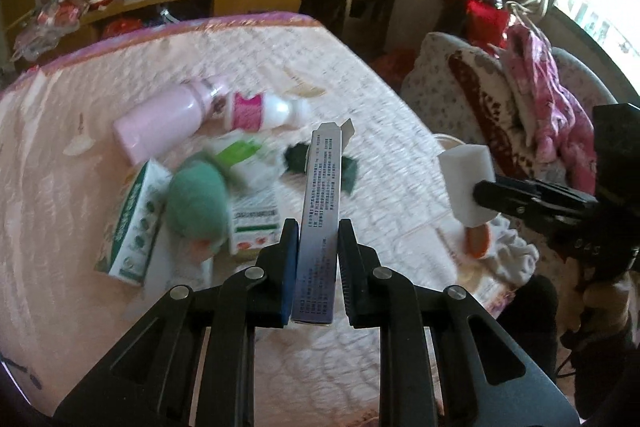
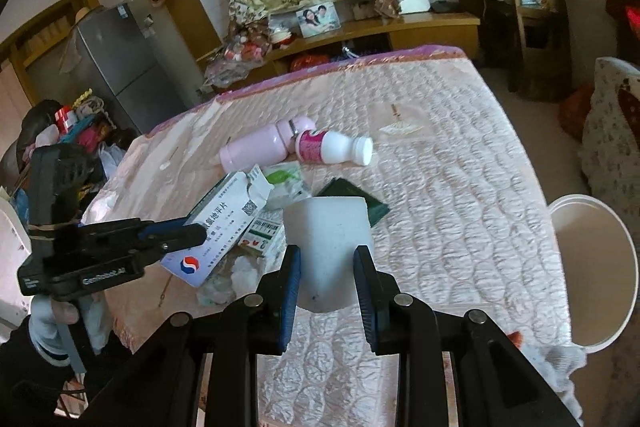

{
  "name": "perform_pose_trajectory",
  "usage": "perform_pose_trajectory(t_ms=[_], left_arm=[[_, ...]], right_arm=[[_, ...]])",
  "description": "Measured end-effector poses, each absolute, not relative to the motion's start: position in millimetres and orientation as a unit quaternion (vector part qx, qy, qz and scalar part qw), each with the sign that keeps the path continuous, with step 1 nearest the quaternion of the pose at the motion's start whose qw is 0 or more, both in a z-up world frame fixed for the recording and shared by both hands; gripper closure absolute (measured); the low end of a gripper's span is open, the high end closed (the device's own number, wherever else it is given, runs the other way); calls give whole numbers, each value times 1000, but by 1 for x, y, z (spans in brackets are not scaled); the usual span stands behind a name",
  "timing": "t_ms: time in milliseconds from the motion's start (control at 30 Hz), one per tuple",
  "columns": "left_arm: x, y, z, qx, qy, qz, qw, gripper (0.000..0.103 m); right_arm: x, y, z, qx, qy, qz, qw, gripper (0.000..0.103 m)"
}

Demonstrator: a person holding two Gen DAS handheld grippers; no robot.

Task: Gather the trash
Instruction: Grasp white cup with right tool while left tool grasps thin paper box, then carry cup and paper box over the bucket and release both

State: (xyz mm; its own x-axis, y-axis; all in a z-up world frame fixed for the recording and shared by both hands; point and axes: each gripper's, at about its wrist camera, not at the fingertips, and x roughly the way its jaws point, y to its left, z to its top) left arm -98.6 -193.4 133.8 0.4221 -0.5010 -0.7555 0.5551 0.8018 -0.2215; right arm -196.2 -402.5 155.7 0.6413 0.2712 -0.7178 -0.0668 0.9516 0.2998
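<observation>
While both claws are loaded, these notes run from the grip outward.

Left gripper (image 1: 318, 247): closed narrow on a long flat grey-violet printed carton (image 1: 320, 211), pinched on its thin edges, far end flap open; it is held above the bed.

Right gripper (image 2: 327, 267): clamped on a white rectangular foam block (image 2: 326, 247), pads on its two side faces, the block standing proud of the tips.

Receptacle: a white round plastic bucket (image 2: 592, 267) stands beside the bed edge, on the right gripper's side, apparently empty.

Step in hand, as judged: carry each held piece over the bucket and let it go there.

Doing it well: take the foam block first, it being nearer; bring it over the mouth before opening, since so light a block may drift. Point the long carton end-down so it does not bridge the rim.

Remaining litter: on the pink quilted mattress (image 2: 460, 155) lie a pink plastic bottle (image 2: 256, 147), a white pill bottle with magenta label (image 2: 332, 147), a dark green packet (image 2: 372, 205), and green-and-white cartons (image 1: 132, 223).

Right view only: the bucket's open mouth, and the carton's broad face with red-blue logo.

Left view only: a green rounded fuzzy object (image 1: 196, 203), blurred, amid the pile; also an orange item (image 1: 478, 241) under the foam block, unclear.
</observation>
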Motion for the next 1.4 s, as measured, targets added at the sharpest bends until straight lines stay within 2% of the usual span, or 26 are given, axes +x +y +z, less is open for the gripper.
perform_pose_trajectory(t_ms=[433, 933, 1400], left_arm=[[-110, -279, 147, 51, 420, -355, 834, 86], [-103, -374, 132, 63, 435, -399, 805, 86], [-88, -469, 104, 55, 463, -428, 774, 86]], right_arm=[[-214, -462, 162, 121, 409, 35, 904, 77], [-231, -558, 151, 137, 413, -53, 899, 77], [-234, -639, 106, 171, 447, -126, 869, 77]])
